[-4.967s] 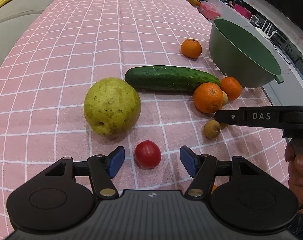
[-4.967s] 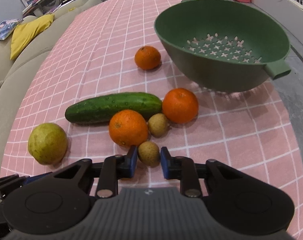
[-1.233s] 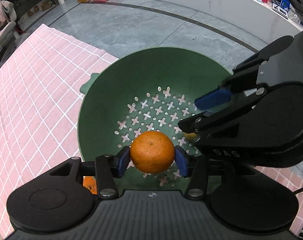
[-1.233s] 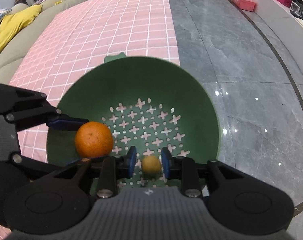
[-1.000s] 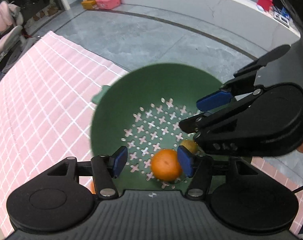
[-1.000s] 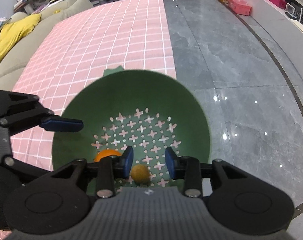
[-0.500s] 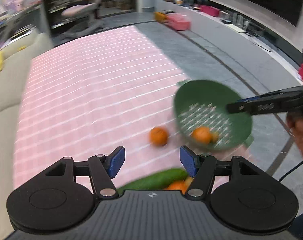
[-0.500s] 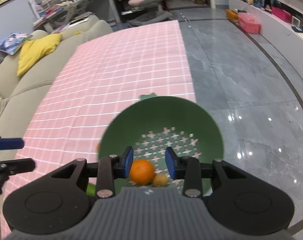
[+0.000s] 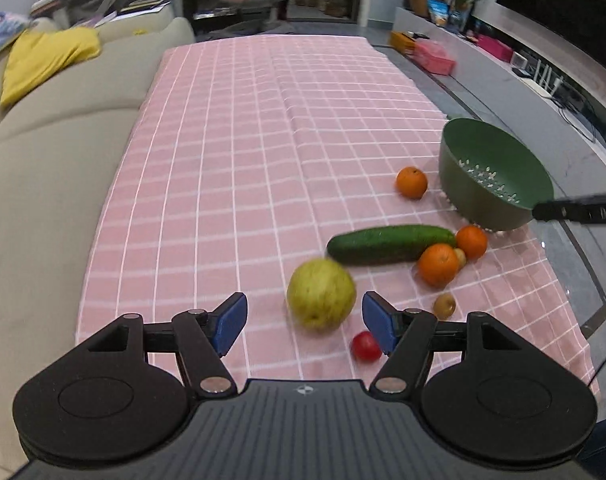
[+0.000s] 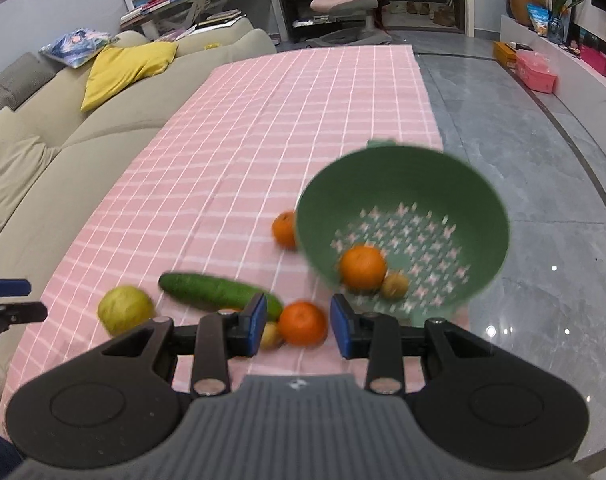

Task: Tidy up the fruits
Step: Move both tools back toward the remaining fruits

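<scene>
Both tongs hung wide and empty — left tongs (image 9: 304,322) framing the pear (image 9: 321,293), right tongs (image 10: 298,326) over an orange (image 10: 303,323) on the surface — one orange (image 10: 362,267) sat in the green colander (image 10: 403,184), so next likely called for closing on fresh fruit.

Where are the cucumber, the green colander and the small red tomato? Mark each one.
cucumber (image 9: 389,243), left wrist view, middle of its dark green skin.
green colander (image 10: 483,204), right wrist view, inner wall below the far rim.
small red tomato (image 9: 365,346), left wrist view, centre of its visible red side.
</scene>
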